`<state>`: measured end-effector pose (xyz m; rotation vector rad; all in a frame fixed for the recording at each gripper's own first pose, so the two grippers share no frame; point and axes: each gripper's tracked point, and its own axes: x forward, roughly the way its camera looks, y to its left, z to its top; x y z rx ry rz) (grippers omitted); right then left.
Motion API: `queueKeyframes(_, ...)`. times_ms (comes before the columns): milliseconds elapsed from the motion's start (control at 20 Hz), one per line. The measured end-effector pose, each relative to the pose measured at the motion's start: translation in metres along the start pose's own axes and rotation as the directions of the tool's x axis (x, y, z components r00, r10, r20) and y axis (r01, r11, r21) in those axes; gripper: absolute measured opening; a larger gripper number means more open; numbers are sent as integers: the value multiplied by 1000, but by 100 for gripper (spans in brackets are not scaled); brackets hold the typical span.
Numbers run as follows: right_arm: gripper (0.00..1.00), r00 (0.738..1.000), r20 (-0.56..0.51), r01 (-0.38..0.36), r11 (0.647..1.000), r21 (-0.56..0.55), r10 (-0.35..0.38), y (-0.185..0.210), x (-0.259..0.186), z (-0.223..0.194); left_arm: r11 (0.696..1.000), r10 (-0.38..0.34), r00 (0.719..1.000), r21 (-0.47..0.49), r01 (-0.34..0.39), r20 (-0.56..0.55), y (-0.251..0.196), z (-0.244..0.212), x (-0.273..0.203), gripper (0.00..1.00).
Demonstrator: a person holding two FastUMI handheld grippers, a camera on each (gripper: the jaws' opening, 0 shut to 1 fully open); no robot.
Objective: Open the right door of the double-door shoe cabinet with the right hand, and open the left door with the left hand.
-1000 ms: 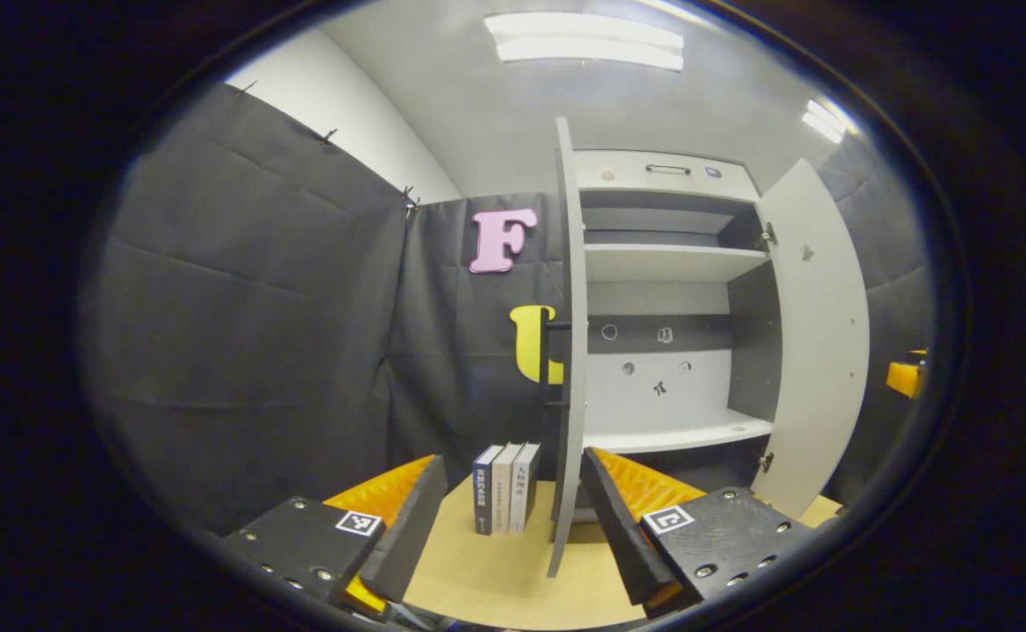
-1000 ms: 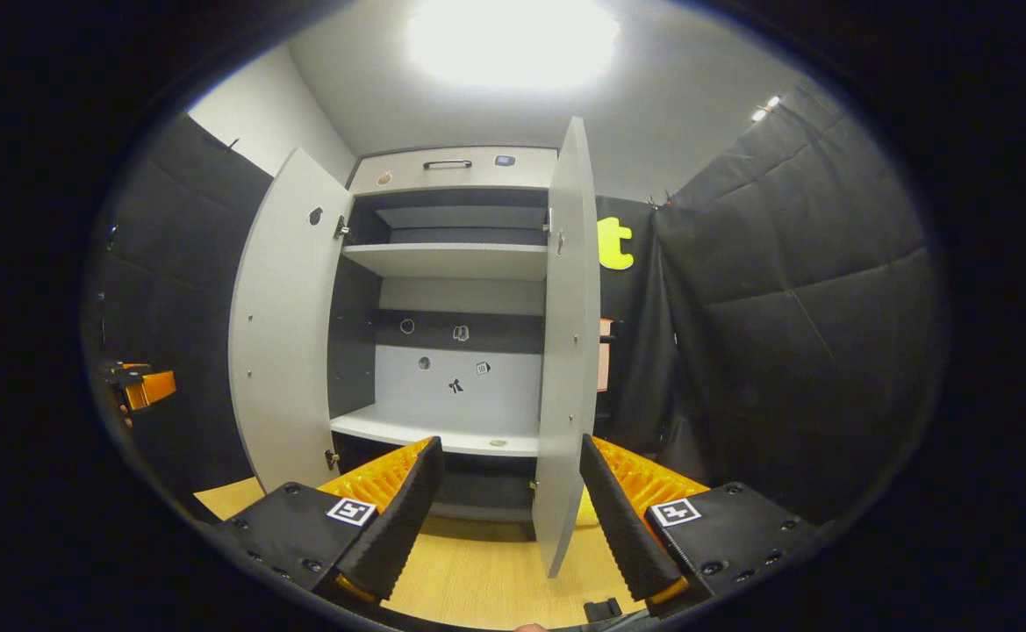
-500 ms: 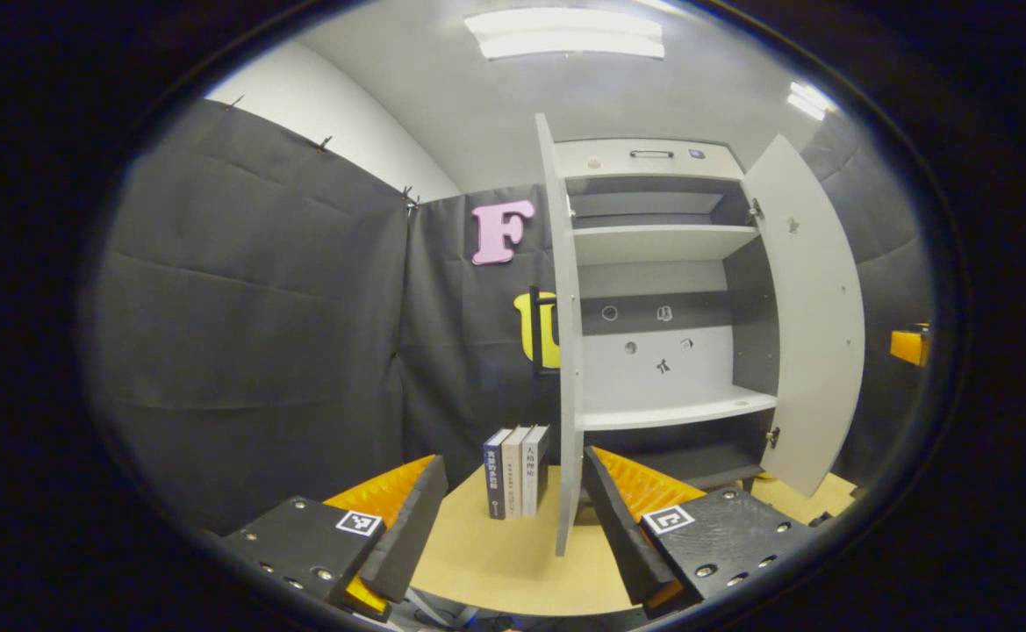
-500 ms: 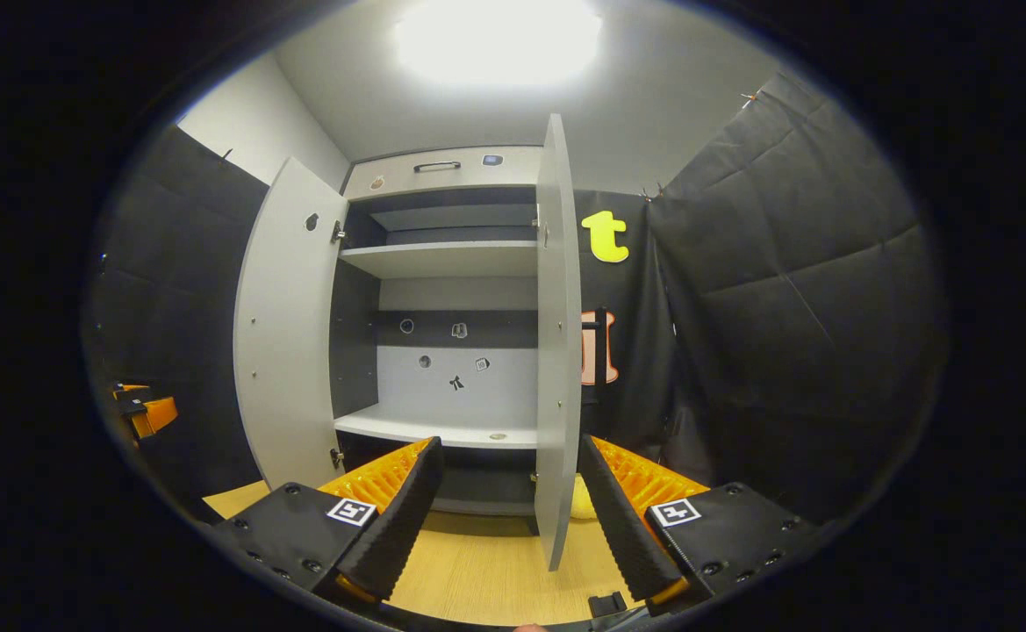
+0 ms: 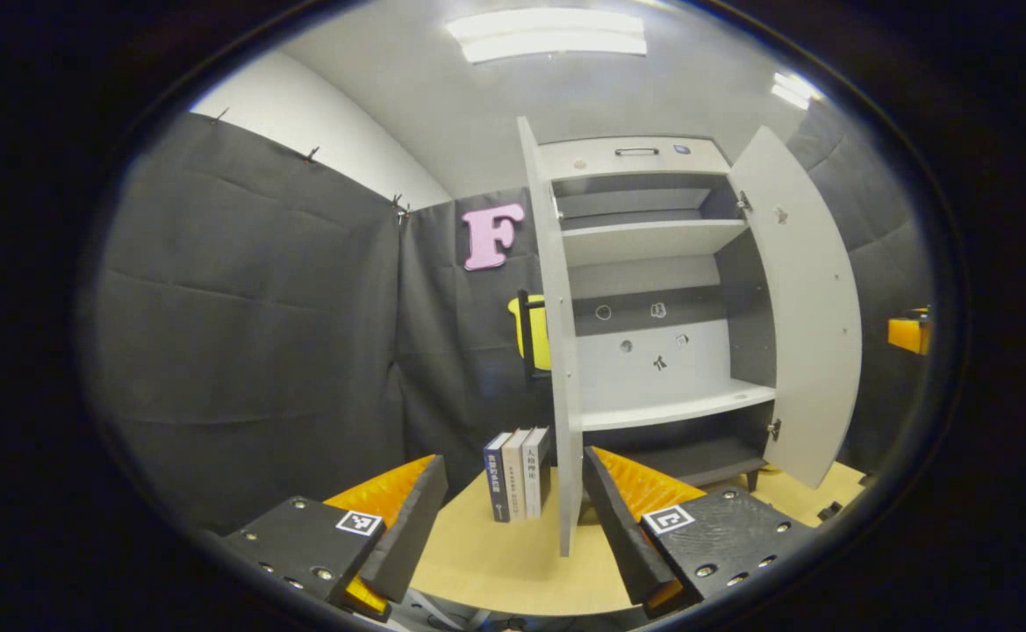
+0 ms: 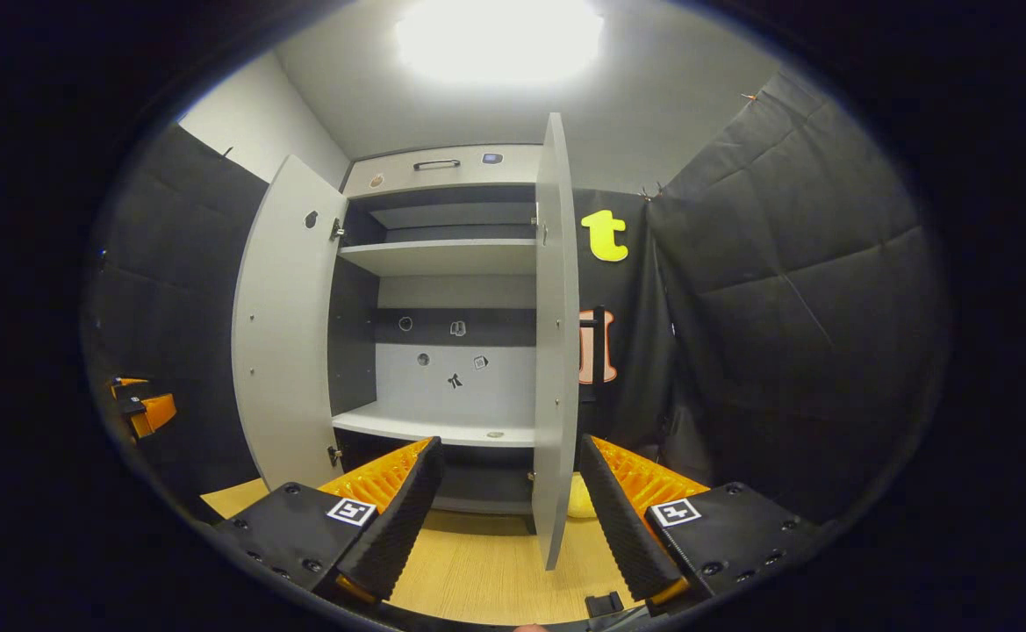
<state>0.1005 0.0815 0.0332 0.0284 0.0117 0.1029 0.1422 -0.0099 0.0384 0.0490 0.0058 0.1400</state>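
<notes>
Left door point(image 5: 556, 351) swung wider, its handle point(image 5: 526, 338) now in sight; left gripper point(image 5: 513, 518) farther back.

Both doors of the shoe cabinet point(image 6: 451, 290) stand swung out, so the way into its bare shelves point(image 6: 442, 256) lies open between them. In the left gripper view the left door point(image 5: 556, 351) stands edge-on between the spread fingers of the left claw point(image 5: 513, 518), with a row of upright books point(image 5: 520, 472) just beside it on the tabletop point(image 5: 495, 562). In the right gripper view the right door point(image 6: 556, 351) likewise stands edge-on between the fingers of the right claw point(image 6: 508, 513), parted and touching nothing.
</notes>
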Motion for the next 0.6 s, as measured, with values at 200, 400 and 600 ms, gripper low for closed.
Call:
queueKeyframes(200,97,1000,-4,7,1000,0,-7,-2,2,-1,1000,-11,1000,4,11,-5,-3,1,3,92)
queueKeyframes(400,98,1000,0,12,1000,3,-12,-3,5,-1,1000,-10,1000,13,10,-5,-3,1,5,92)
queueKeyframes(600,98,1000,1,15,1000,4,-15,-5,8,0,1000,-6,1000,8,6,-11,-5,1,6,92)
